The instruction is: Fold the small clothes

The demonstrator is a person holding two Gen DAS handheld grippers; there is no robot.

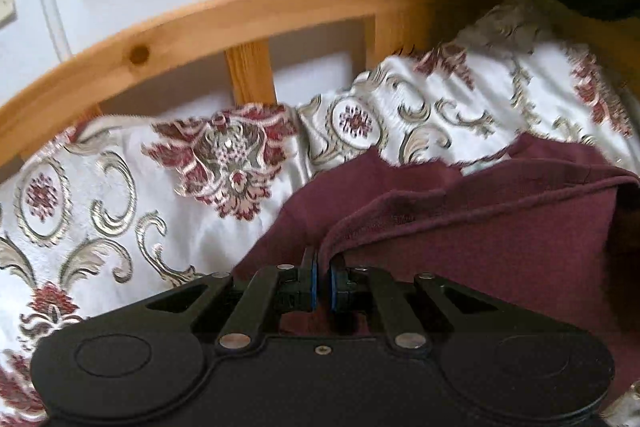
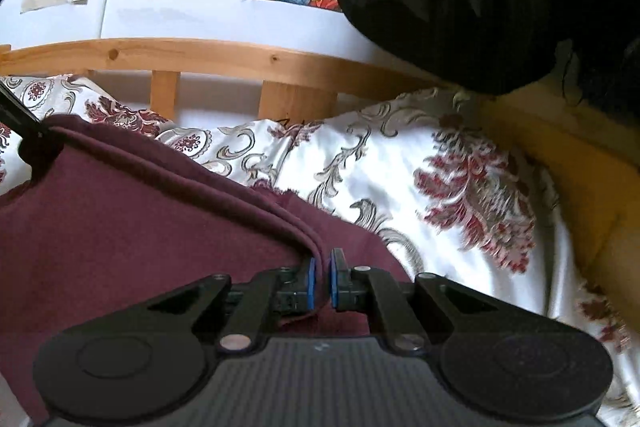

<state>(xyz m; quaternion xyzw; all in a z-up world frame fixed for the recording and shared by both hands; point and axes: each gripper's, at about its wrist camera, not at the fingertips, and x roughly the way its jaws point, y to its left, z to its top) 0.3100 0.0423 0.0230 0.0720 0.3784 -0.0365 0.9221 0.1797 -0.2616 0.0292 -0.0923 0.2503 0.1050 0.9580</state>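
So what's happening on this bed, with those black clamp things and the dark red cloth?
A person is folding a maroon garment on a patterned bedspread. They hold a two-finger gripper in each hand. The left gripper and the right gripper are each shut on a hemmed edge of the garment, which hangs stretched between them above the bed. The fold isn't laid down yet.

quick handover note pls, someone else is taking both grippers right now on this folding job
Left gripper: shut on the hemmed edge of the maroon garment.
Right gripper: shut on the same hem at the other end.
The garment is held up between both over the patterned bedspread, beside the wooden bed rail.
Done: both ends gripped, cloth doubled along the edge.
Left: lay it down, finish folding, release.
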